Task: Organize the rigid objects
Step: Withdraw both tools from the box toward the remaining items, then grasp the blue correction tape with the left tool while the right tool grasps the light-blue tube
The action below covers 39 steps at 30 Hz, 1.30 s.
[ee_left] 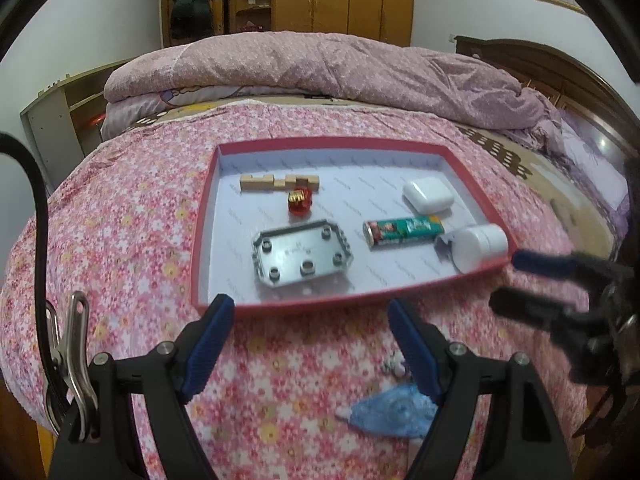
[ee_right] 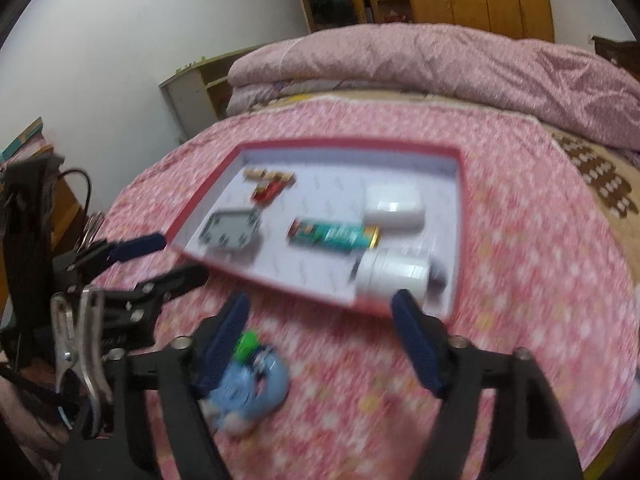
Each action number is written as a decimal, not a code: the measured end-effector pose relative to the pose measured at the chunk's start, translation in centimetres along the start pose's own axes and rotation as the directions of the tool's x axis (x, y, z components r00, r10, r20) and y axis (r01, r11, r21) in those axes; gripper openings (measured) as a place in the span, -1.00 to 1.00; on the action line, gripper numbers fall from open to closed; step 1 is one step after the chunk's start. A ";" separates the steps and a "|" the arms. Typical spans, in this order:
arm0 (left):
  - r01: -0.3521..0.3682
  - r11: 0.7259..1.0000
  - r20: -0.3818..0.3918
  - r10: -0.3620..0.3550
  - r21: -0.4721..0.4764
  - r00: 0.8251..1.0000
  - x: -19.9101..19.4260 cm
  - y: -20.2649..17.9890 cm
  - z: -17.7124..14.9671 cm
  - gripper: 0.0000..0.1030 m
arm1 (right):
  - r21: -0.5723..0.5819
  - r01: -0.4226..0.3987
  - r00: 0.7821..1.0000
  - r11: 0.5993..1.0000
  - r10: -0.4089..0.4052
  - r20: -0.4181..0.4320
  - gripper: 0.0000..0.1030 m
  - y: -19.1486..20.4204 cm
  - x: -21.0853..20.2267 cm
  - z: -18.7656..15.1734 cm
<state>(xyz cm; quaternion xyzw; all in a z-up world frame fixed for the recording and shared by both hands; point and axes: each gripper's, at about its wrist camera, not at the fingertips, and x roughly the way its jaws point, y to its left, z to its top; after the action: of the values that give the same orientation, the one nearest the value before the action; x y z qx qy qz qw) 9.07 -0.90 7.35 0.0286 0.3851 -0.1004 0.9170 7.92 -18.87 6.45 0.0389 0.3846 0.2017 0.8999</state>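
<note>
On the floral bedspread (ee_left: 120, 240) — blue tape dispenser (ee_left: 390, 410) beside the red tray (ee_left: 200, 236), both grippers (ee_left: 310, 344) (ee_right: 320, 340) released.

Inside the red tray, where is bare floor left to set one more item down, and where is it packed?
Red tray: bare floor runs along the far wall behind the white case, and between the wooden blocks and that case. A strip is free along the left wall beside the metal plate. The right near corner is crowded: battery, white bottle, and case.

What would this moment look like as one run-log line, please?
left gripper: open, empty | right gripper: open, empty | blue correction tape: on bedspread, outside red tray
</note>
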 end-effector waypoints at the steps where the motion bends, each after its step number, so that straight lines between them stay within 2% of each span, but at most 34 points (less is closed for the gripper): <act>1: 0.001 1.000 -0.005 -0.001 0.001 1.000 0.0 0.0 -0.2 0.61 | 0.005 -0.008 1.000 1.000 0.008 -0.013 0.28 0.2 0.0 -0.7; 3: 0.003 1.000 -0.015 -0.002 0.002 1.000 0.0 0.0 -0.6 0.61 | 0.016 -0.022 0.999 1.000 0.022 -0.046 0.12 0.5 0.2 -1.7; 5: 0.006 1.000 -0.024 -0.006 0.002 1.000 -0.1 0.0 -1.0 0.61 | 0.041 -0.045 0.996 0.998 0.048 -0.080 -0.14 0.7 0.5 -2.8; 7: 0.008 1.000 -0.033 -0.008 0.006 0.999 -0.1 -0.1 -1.4 0.61 | 0.054 -0.058 0.993 0.997 0.064 -0.103 -0.24 0.7 0.7 -3.6; 15: 0.037 0.999 -0.051 -0.037 0.003 0.998 -0.5 -0.5 -2.9 0.61 | 0.085 -0.071 0.985 0.994 0.084 -0.151 -0.29 1.4 1.7 -5.5; 17: 0.038 0.999 -0.058 -0.037 0.008 0.998 -0.5 -0.7 -3.3 0.61 | 0.079 -0.078 0.985 0.994 0.089 -0.149 -0.45 1.8 1.8 -5.6; 19: 0.044 0.999 -0.065 -0.043 0.020 0.997 -0.5 -0.9 -3.6 0.61 | 0.080 -0.071 0.987 0.994 0.081 -0.139 -0.48 2.0 1.7 -5.8; 21: 0.053 0.998 -0.068 -0.051 0.026 0.996 -0.5 -1.1 -3.8 0.61 | 0.077 -0.060 0.989 0.995 0.070 -0.127 -0.65 2.0 1.2 -5.8; 22: 0.058 0.998 -0.071 -0.056 0.030 0.996 -0.5 -1.3 -3.9 0.61 | 0.076 -0.052 0.991 0.996 0.061 -0.121 -0.86 2.0 1.0 -5.8; 23: 0.065 0.997 -0.078 -0.062 0.036 0.995 -0.4 -1.5 -3.9 0.61 | 0.076 -0.036 0.992 0.996 0.044 -0.117 -0.95 1.8 0.8 -5.9; 26: 0.087 0.995 -0.095 -0.082 0.055 0.992 -0.2 -2.3 -4.2 0.61 | 0.088 0.023 0.993 0.996 -0.013 -0.116 -0.97 0.7 0.2 -6.1; 29: 0.123 0.991 -0.116 -0.115 0.061 0.987 0.1 -3.2 -4.5 0.61 | 0.121 0.047 0.992 0.992 -0.033 -0.119 -0.97 -0.8 -0.2 -6.4; 32: 0.147 0.985 -0.142 -0.134 0.086 0.981 0.5 -4.3 -4.9 0.62 | 0.142 0.045 0.993 0.989 -0.028 -0.118 -0.96 -1.6 -0.5 -6.8; 39: 0.147 0.978 -0.157 -0.124 0.145 0.980 1.2 -6.1 -5.7 0.71 | 0.144 0.024 0.994 0.989 -0.008 -0.111 -0.96 -1.9 -0.9 -7.5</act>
<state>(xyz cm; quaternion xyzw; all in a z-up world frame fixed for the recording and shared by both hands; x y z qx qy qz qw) 4.62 -6.36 2.60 0.0810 0.4438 -0.1903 0.8719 2.67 -21.63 1.35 0.0901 0.4476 0.1679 0.8737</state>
